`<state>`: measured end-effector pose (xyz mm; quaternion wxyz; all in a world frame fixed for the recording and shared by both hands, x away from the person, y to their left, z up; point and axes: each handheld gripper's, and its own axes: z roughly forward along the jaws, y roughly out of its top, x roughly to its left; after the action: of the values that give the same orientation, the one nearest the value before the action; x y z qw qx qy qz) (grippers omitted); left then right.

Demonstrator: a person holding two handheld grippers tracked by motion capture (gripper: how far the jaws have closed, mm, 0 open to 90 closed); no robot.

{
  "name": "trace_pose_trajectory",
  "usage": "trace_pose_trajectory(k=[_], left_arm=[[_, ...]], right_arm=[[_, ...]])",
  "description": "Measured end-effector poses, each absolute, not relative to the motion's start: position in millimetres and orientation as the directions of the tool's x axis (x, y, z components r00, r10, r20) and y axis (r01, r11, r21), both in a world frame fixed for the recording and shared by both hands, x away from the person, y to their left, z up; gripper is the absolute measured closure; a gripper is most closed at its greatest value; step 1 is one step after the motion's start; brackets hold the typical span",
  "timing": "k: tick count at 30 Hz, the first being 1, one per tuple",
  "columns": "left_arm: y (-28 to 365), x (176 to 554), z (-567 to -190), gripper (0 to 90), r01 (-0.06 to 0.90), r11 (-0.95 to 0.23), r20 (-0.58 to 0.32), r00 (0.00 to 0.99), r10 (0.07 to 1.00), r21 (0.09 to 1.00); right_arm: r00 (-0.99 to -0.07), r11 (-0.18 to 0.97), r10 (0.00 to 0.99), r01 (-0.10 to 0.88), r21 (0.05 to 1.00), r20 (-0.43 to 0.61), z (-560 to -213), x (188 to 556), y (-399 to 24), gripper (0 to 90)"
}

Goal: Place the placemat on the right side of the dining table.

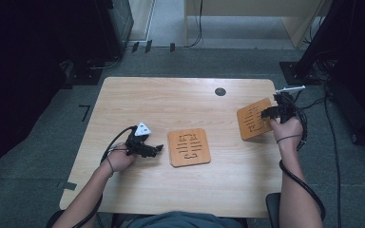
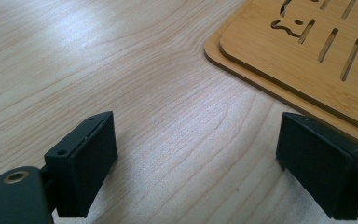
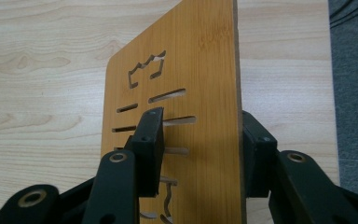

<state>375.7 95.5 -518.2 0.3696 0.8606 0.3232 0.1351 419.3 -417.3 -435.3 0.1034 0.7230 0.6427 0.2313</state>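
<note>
Bare tabletop (image 1: 138,102) runs along the left and near edges. The flat slotted bamboo boards (image 1: 188,147) block the centre; a tilted bamboo board (image 1: 254,118) blocks the right edge.

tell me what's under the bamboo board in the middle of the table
In the left gripper view, the slotted board lies on a second, similar board whose edge sticks out beneath it, resting on the table. Anything further beneath is covered.

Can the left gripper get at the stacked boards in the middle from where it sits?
Probably yes. The left gripper is open, low on the table, and the boards lie just beside its jaws with nothing between.
</note>
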Motion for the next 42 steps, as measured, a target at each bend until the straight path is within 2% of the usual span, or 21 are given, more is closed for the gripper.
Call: trace_pose_trajectory(k=[10, 42], left_arm=[[95, 376, -518, 11.3, 0.457, -0.518, -0.006, 0.754, 0.657, 0.724], [95, 376, -518, 11.3, 0.457, -0.517, -0.006, 0.753, 0.658, 0.724]], right_arm=[[0.086, -0.185, 0.966, 0.890, 0.417, 0.246, -447, 421, -423, 53.5], [0.063, -0.174, 0.963, 0.887, 0.428, 0.263, -469, 428, -425, 41.7]])
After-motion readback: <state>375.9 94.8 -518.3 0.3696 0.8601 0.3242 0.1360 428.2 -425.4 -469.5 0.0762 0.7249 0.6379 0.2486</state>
